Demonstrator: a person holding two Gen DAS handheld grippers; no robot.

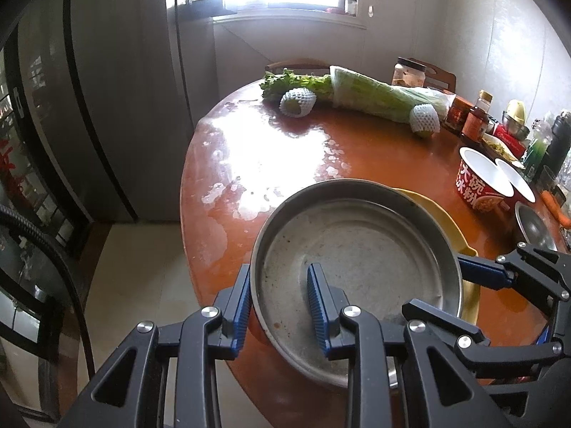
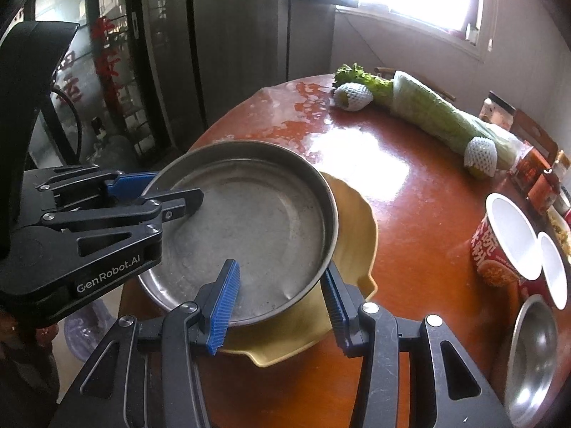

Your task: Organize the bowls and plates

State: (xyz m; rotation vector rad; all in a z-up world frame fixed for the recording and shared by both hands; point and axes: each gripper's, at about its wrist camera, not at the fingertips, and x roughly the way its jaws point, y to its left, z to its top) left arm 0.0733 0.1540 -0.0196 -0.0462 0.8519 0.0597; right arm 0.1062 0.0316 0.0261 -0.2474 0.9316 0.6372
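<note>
A round steel plate [image 1: 360,249] [image 2: 249,228] rests on a yellow plate [image 1: 442,214] [image 2: 357,228] on the red round table [image 1: 357,149]. My left gripper [image 1: 282,306] straddles the steel plate's left rim, one finger outside and one inside, jaws wide. It also shows in the right wrist view [image 2: 160,192]. My right gripper [image 2: 282,303] straddles the steel plate's near right rim, jaws wide, not pressing. Its fingertips [image 1: 478,271] show in the left wrist view. A small steel bowl [image 2: 535,349] [image 1: 535,228] sits at the right.
Two red instant-noodle bowls [image 1: 481,182] [image 2: 506,246] stand at the right. Wrapped greens [image 1: 374,92] and two net-wrapped fruits [image 1: 298,101] lie at the back. Jars and bottles [image 1: 474,117] crowd the far right. A fridge [image 1: 107,107] stands left of the table.
</note>
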